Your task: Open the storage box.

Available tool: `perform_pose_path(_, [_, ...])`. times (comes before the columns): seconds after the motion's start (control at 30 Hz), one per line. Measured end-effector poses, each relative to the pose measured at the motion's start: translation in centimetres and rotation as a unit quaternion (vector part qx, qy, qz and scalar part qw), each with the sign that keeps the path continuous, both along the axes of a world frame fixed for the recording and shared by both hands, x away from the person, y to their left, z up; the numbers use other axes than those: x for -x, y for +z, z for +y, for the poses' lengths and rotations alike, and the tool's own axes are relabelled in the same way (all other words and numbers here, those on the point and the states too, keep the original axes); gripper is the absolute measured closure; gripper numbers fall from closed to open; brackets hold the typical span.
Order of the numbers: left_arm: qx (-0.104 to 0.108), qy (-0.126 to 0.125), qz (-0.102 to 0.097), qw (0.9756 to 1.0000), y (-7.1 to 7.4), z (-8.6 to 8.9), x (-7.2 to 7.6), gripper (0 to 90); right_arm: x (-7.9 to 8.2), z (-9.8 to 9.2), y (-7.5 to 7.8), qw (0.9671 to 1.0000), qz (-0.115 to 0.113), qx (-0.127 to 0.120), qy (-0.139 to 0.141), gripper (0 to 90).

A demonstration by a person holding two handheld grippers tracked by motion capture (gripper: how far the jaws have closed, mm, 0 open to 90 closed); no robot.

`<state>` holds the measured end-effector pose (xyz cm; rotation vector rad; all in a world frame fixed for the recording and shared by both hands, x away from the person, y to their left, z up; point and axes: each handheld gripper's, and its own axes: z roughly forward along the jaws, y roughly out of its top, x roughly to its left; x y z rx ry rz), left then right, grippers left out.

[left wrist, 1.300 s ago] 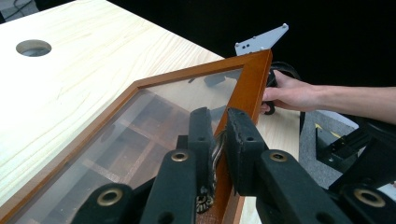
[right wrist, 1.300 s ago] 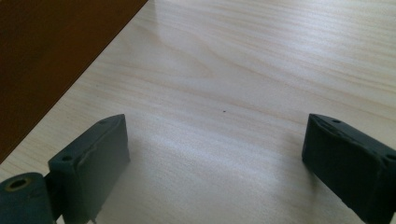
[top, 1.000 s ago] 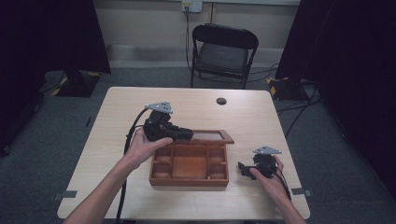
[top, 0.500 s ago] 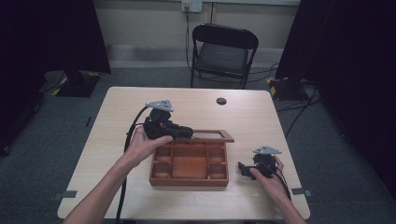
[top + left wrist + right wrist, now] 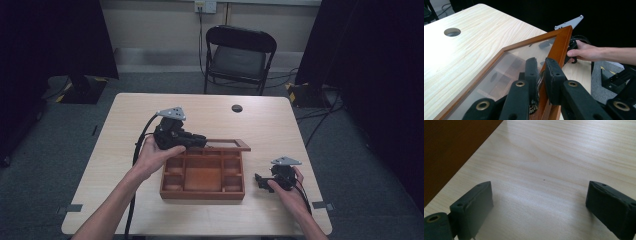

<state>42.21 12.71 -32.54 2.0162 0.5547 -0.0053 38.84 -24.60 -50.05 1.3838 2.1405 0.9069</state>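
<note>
The left forearm reaches in from below, its hand wrapped round the left gripper [image 5: 192,140], held above the back of the wooden box [image 5: 202,180]. Its jaws are clamped on the frame of the glass-paned lid [image 5: 506,65] (smooth reddish-brown wood), which stands raised. The compartmented box sits mid-tabletop [image 5: 125,125], pale and wood-grained. To the right, the right gripper [image 5: 259,180] rests low on the tabletop beside the box, jaws spread wide with nothing between them.
</note>
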Motion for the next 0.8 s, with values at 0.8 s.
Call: perform_pose_path(0.8, [0.008,0.02,-0.012,0.9997,0.94,0.03,-0.81,82.2,0.0,0.02,0.0,1.0,0.0,0.0,-0.001,6.6])
